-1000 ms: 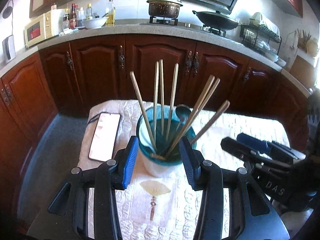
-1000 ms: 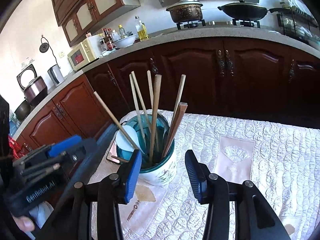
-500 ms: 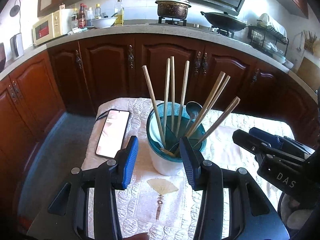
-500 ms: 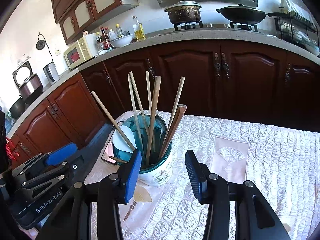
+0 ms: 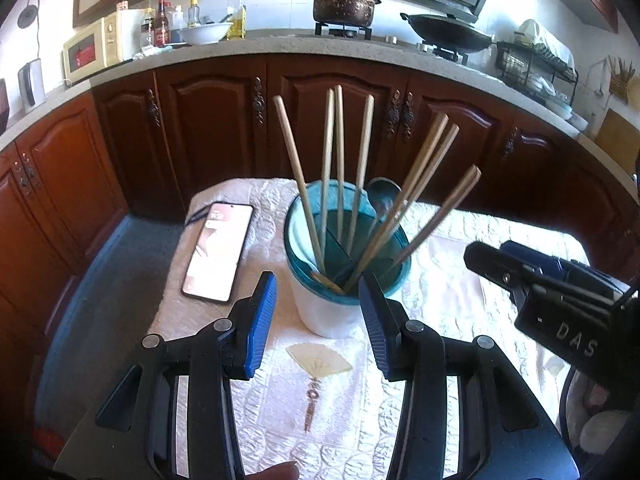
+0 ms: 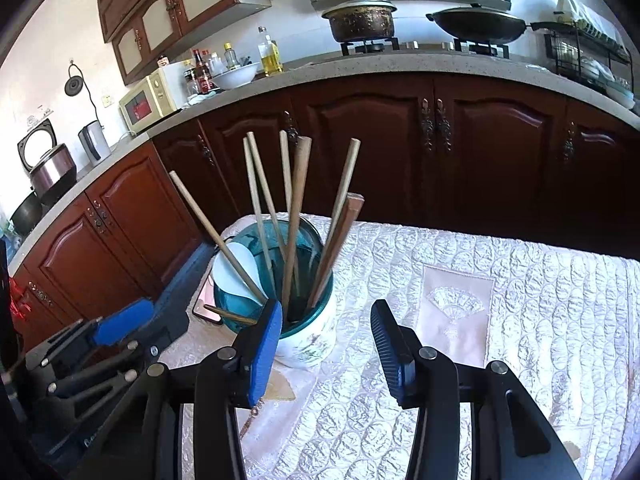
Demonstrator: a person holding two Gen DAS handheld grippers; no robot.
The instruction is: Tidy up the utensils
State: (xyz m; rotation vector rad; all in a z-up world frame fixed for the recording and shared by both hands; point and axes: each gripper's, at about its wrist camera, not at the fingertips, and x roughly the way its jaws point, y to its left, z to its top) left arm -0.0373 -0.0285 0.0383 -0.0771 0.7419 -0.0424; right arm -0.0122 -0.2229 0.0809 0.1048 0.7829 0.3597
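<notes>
Left wrist view: the utensil holder [image 5: 344, 280], a white cup with a teal rim, stands on the quilted tablecloth [image 5: 452, 300] just beyond the left gripper [image 5: 318, 312].
Change since a second ago: the holder sat between the blue pads then; now it lies further off, and more cloth shows in front of it.
Left jaws: spread wide, empty, pads apart from the cup.
Right jaws: the right gripper [image 6: 324, 344] is parted and empty; the holder [image 6: 308, 336] sits ahead, toward its left pad, not pressed. This view is nearly unchanged.
Contents: wooden chopsticks [image 5: 340, 160] fan upward, a metal spoon [image 5: 382, 196] leans at the far rim, and a white spoon [image 6: 236, 270] lies at the near left side.
Only in left view: a phone [image 5: 218, 252], screen lit, lies flat on the cloth left of the holder; the right gripper [image 5: 520, 264] enters from the right edge.
Only in right view: green leaf print on the cup wall, a darker square-ended stick [image 6: 340, 236], a rice cooker [image 6: 50, 164] on the counter, and the left gripper [image 6: 120, 322] low at the left.
Around: dark red cabinets [image 5: 216, 120], a pot [image 5: 344, 4] and a wok [image 5: 448, 32] on the stove.
In the way: each gripper's own fingers cover the near cloth.
</notes>
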